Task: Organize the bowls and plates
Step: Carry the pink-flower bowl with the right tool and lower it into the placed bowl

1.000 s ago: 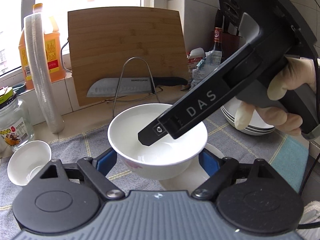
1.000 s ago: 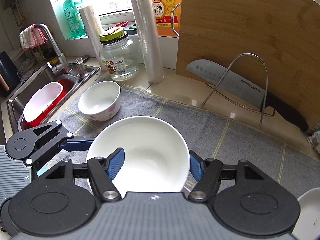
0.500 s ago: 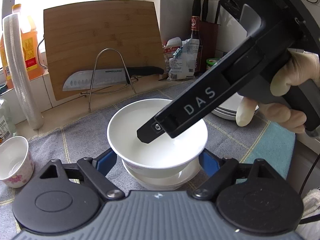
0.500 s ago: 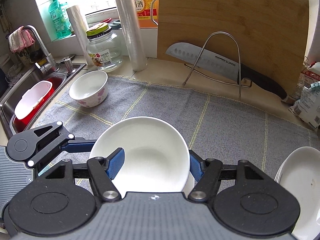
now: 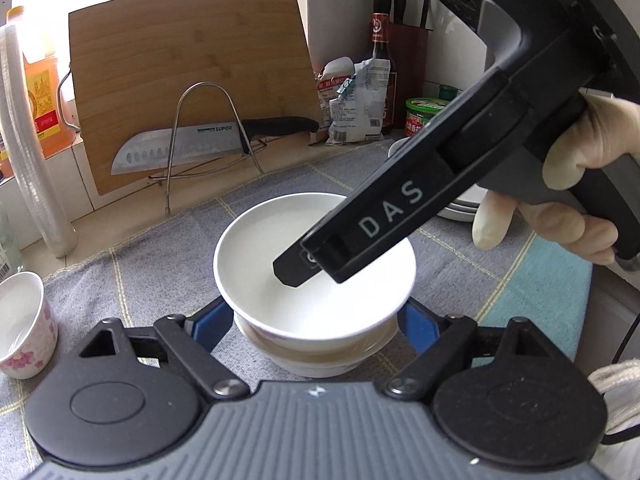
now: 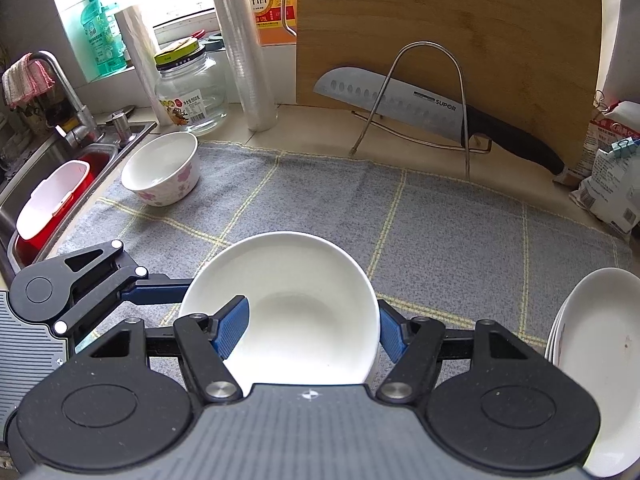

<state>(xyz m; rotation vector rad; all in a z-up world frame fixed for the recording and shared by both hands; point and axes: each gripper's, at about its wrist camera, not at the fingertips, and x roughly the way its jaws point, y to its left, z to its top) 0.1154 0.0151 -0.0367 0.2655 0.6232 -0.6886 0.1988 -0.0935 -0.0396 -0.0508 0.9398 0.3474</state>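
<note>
Left claw [image 5: 316,324] is clamped on the outside of the white bowl [image 5: 312,280], a blue pad on either flank. Right claw [image 6: 312,324] pinches the same bowl's wall — one pad inside, one outside. Judged purpose of the double grip: steady lowering. The bowl sits nested in a second bowl [image 5: 320,360] on the grey mat [image 6: 440,220] covering the worktop. A flowered bowl [image 6: 162,172] stands well apart near the sink; stacked plates [image 6: 600,340] lie to the right.

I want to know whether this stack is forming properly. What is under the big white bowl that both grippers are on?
Under the big white bowl another white dish shows, its rim just below it. The bowl covers that dish's inside, and its base is hidden.
</note>
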